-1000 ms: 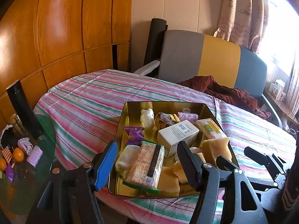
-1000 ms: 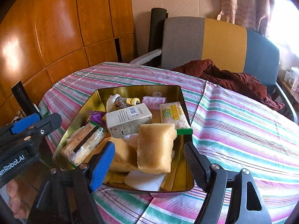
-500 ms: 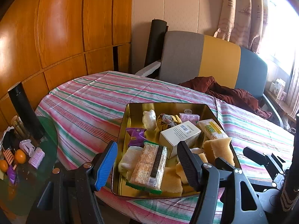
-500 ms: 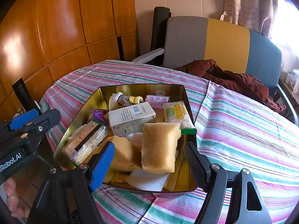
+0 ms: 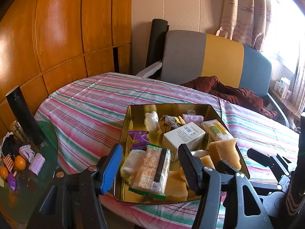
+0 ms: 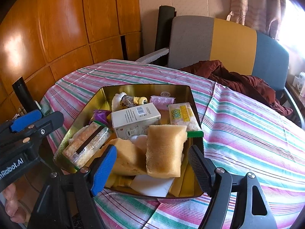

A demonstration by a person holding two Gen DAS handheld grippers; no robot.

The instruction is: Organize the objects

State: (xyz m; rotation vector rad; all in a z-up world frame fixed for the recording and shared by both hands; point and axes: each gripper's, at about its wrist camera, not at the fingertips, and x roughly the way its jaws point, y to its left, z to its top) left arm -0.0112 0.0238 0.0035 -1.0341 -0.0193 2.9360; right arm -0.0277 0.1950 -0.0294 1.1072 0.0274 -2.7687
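Note:
A gold tin [image 5: 131, 114] [image 6: 144, 86] sits on the striped tablecloth, filled with several items. Among them are a white box [image 5: 183, 135] [image 6: 136, 120], a cracker pack [image 5: 152, 169] [image 6: 85, 143], yellow sponges [image 5: 225, 150] [image 6: 165, 150], a purple packet [image 5: 138, 139] and a pink roll [image 6: 162, 100]. My left gripper [image 5: 150, 164] hovers at the tin's near left corner over the cracker pack. Its jaws are closing and press on nothing. My right gripper [image 6: 152, 164] hangs open at the near edge, above the upright sponge.
A grey, yellow and blue chair [image 5: 205, 57] with a dark red cloth [image 5: 228, 93] stands behind the table. At the left, a glass side table [image 5: 28, 171] holds oranges, small packets and a black tube [image 5: 22, 118]. Striped cloth [image 6: 247, 126] stretches right of the tin.
The left gripper's fingers have come a little closer together. The right gripper and the tin's contents look the same.

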